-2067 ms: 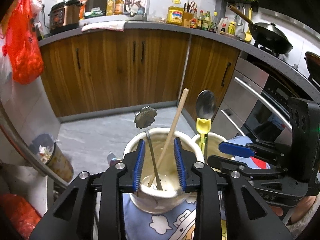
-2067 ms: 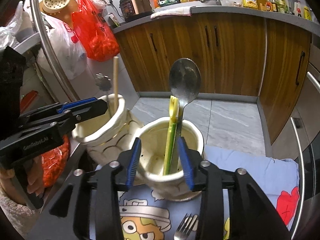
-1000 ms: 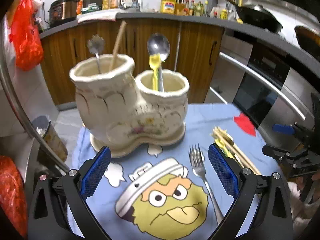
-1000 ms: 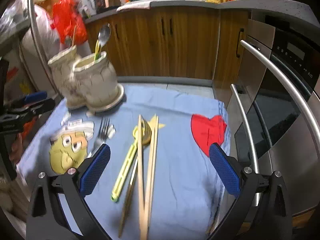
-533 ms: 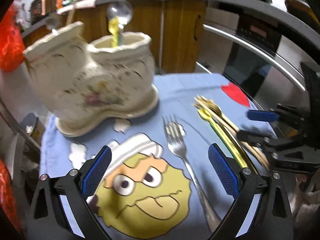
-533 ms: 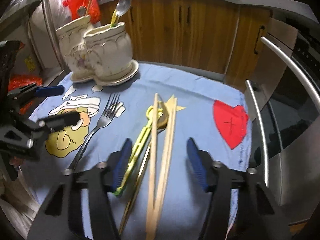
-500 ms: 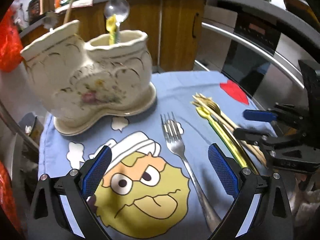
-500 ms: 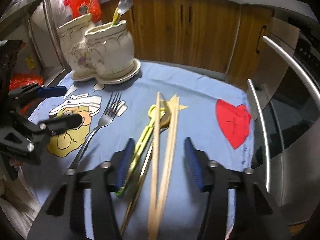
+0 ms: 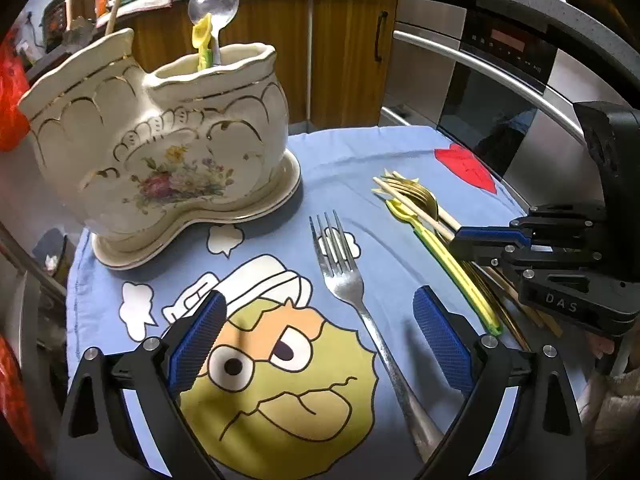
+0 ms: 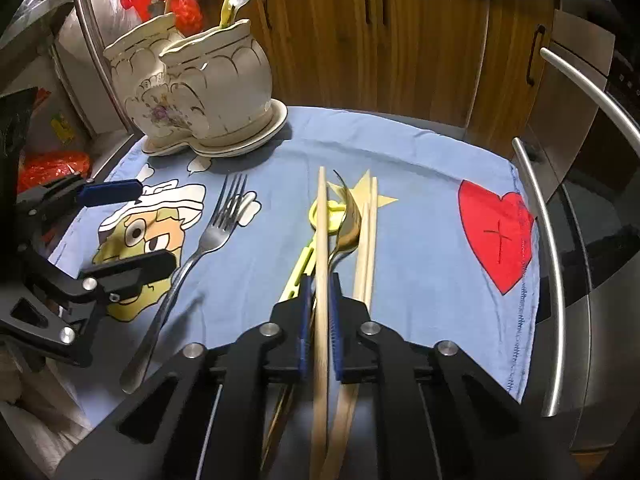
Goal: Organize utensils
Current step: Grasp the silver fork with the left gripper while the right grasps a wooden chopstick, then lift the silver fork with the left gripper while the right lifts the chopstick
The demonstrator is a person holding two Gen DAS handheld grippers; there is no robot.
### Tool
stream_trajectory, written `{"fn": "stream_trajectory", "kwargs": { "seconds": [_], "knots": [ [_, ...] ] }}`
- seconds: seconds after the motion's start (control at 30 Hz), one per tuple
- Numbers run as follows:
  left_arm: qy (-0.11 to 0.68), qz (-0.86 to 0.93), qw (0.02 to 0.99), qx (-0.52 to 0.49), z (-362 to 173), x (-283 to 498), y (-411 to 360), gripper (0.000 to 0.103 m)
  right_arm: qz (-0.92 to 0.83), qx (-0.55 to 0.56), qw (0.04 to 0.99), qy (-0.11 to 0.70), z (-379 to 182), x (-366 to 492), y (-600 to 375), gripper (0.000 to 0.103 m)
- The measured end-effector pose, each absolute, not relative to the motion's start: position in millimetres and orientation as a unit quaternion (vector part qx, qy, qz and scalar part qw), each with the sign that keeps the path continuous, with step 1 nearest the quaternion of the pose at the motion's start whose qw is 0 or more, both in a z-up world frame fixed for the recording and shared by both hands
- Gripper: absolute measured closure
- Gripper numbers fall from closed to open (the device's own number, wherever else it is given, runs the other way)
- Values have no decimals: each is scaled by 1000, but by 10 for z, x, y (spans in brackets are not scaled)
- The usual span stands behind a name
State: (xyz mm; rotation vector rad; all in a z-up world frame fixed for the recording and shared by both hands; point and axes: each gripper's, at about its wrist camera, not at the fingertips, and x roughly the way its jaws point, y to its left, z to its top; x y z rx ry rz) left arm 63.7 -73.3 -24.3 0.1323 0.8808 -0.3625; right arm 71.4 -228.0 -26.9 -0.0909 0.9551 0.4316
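One chopstick [image 10: 321,240] pinched in right gripper [image 10: 320,316] (left gripper [image 9: 316,336] gaping).

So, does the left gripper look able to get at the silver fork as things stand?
Probably yes. The left gripper is open, its jaws standing either side of the silver fork, which lies alone on the blue cloth with nothing over it. The right gripper is busy on a wooden chopstick further off.

My right gripper [image 10: 320,312] points steeply down, its jaws just closed onto a chopstick [image 10: 321,240], blue pads pinching it near the middle. My left gripper [image 9: 320,340] sits to its left, also tilted down, jaws spread wide and holding nothing, with a fork [image 9: 352,292] lying between them.
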Motion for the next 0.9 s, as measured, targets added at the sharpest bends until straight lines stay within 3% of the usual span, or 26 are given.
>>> {"fn": "stream_trajectory", "kwargs": {
  "seconds": [0.17, 0.4, 0.67, 0.8, 0.9],
  "knots": [
    [431, -185, 881, 58, -266, 677, -782, 12, 204, -34, 870, 448, -235, 694, -2298, 97],
    [446, -187, 874, 43, -330, 859, -903, 34, 211, -18, 875, 434, -152, 647, -2355, 97],
    [448, -179, 875, 29, -406, 1082, -898, 53, 214, -10, 878, 428, -140, 611, -2413, 97],
    [438, -191, 878, 34, -402, 1103, -918, 73, 214, -8, 879, 425, -128, 610, -2416, 97],
    [436, -200, 877, 35, -397, 1109, -917, 78, 216, -7, 881, 422, -110, 596, -2411, 97]
  ]
}}
